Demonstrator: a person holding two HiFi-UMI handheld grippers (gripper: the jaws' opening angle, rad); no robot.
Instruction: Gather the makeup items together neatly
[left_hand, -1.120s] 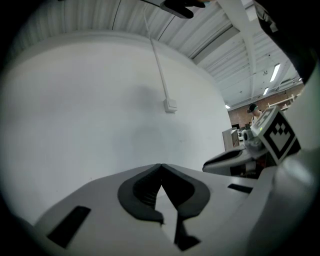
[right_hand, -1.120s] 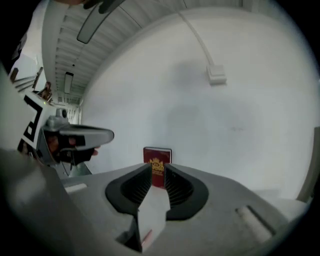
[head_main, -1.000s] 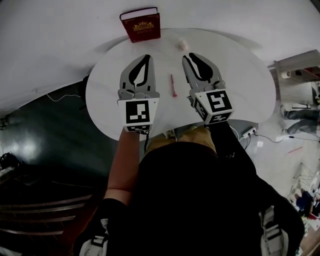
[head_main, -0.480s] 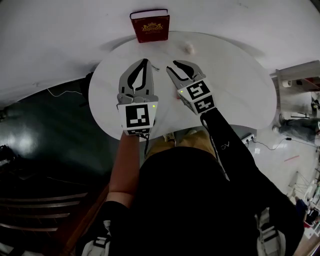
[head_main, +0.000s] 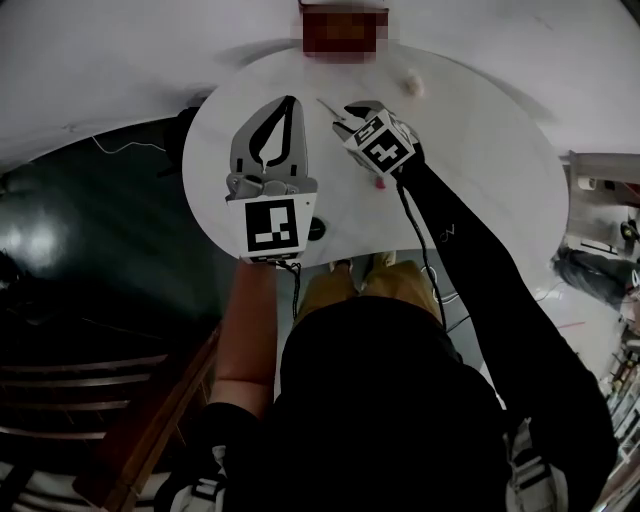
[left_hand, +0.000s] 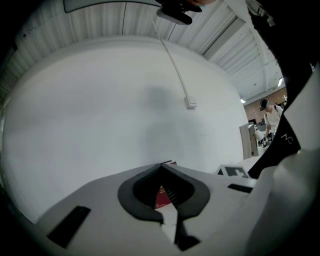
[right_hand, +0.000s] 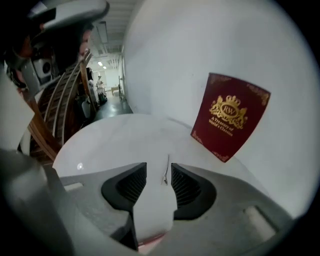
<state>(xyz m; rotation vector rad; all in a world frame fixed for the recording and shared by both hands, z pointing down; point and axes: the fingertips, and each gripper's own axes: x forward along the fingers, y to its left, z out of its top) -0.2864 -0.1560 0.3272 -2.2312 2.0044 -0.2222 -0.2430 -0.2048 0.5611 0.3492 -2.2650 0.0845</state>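
Your right gripper (right_hand: 158, 170), jaws just opened, straddles a thin silvery stick (right_hand: 166, 170) at lower centre; your left gripper (left_hand: 161, 167) is clenched, empty.

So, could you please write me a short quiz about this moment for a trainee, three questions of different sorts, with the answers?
1. True or false: the jaws of the left gripper stand wide apart.
2. What lies on the table between the jaws of the right gripper? A) a thin stick B) a cotton ball C) nothing
3. Fill in: the book ahead of the right gripper has a ____ cover with gold print.

Key
1. False: they are shut.
2. A. The jaws have just been opening and do not press on it.
3. Red.
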